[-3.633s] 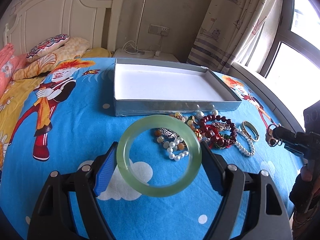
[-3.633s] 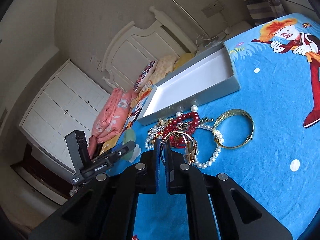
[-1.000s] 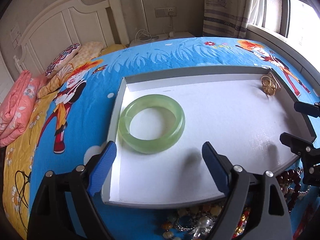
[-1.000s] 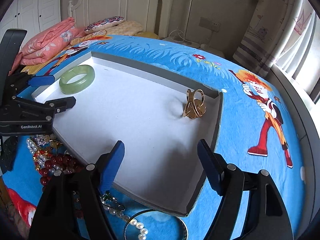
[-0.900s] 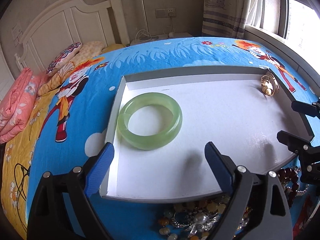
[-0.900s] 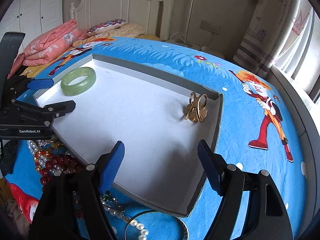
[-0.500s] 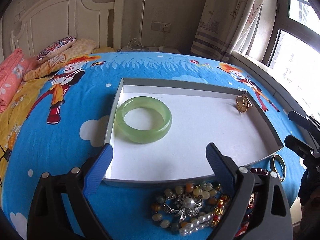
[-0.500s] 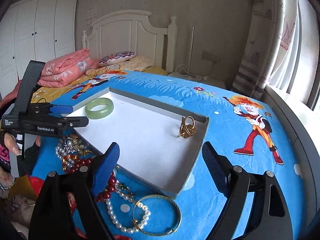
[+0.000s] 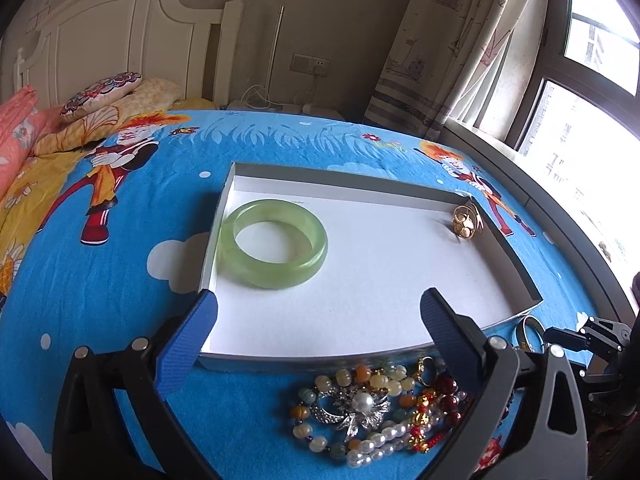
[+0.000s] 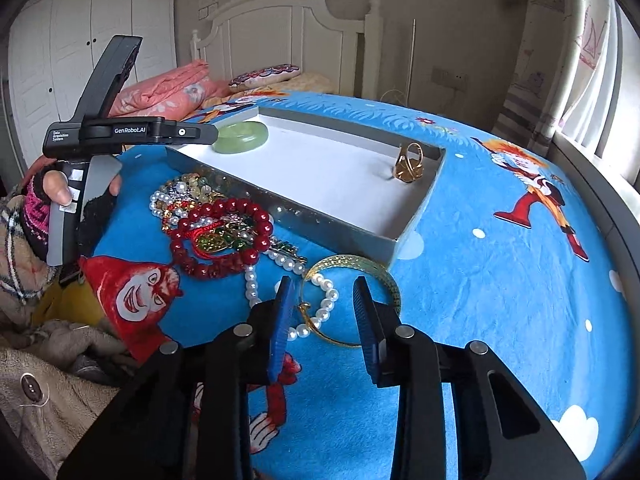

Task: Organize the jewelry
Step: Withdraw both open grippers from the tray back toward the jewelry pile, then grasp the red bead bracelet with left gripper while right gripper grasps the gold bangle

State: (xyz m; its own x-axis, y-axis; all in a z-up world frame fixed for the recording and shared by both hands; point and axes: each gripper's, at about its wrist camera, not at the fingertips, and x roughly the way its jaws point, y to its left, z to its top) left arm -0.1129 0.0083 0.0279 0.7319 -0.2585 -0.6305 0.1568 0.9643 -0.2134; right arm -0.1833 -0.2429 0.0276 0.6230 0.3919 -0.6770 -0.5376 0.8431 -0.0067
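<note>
The jewelry is lying in two groups: a green bangle (image 9: 274, 243) and a small gold ornament (image 9: 466, 222) are sitting inside the shallow white tray (image 9: 516, 264), the bangle near the left wall and the ornament in the far right corner, well apart so each is keeping its own place, while the unsorted heap is resting on the blue bedspread (image 10: 500, 300) just in front of the tray's near wall. That heap is holding a red bead bracelet (image 10: 220, 240), a pearl strand (image 10: 288, 268), a silver brooch (image 9: 354, 404) among pale stone beads, and a gold bangle (image 10: 376, 276) lying partly over the pearls. The right tongs (image 10: 324, 312) are hovering low with a fairly narrow gap, empty, the fingers lining up on either side of the bangle's near rim, which seems to be the next piece to lift; the tangled pearls could come along with it. The left tongs (image 9: 316, 332) are standing wide and empty over the tray's front edge, apparently waiting clear of the heap.
</note>
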